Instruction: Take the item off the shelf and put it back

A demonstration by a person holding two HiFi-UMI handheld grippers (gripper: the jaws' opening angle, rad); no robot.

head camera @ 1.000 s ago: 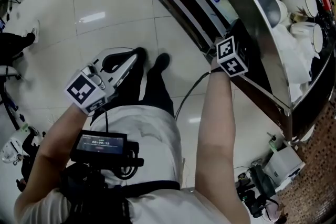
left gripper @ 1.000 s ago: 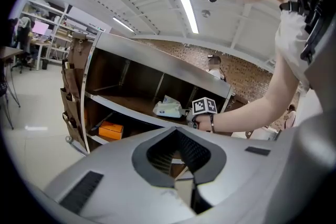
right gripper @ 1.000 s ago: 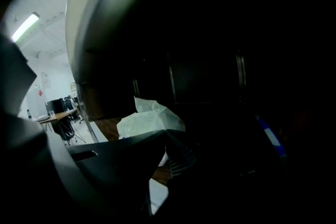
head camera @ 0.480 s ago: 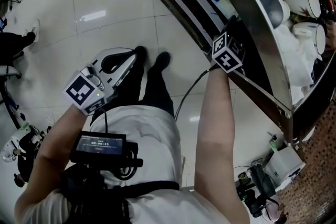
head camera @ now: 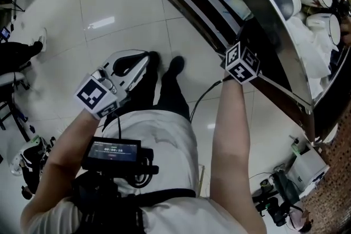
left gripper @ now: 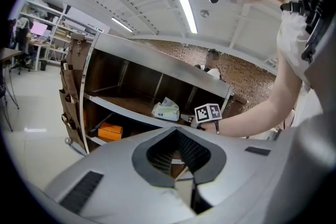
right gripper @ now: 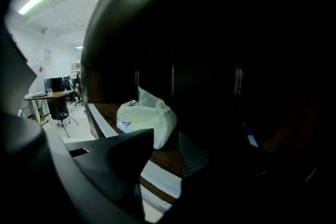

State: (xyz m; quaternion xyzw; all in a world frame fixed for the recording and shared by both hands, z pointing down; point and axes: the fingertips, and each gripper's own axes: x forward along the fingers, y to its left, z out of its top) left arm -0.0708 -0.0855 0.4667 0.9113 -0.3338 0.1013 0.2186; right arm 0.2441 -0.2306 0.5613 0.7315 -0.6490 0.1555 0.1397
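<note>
Right gripper (right gripper: 160, 162): its jaws have just been opening and are now held wide. Against a second ago, its marker cube is seen rolled a little at the shelf edge. Nothing is pressed between the jaws.
Left gripper (left gripper: 190, 182): kept where it was, low and to the left, in front of the body. Its jaws are closed together, with nothing between them.
Packet (right gripper: 147, 118): it is seen lying on the middle board of the shelf (left gripper: 123, 103), just beyond the right jaws and a little to their left. It is not touched.
Handling: judged light and soft. A yielding fill under thin film is expected, so it can be squeezed without harm but may slide or crumple.
Hold: best taken across the plump middle, with the jaws brought in from both sides. The loose peak on top is to be avoided, since only film would be caught there.
Look: pale greenish white, pillow-shaped and wrinkled, pinched to a point on top, with a small blue mark on its near left face.
</note>
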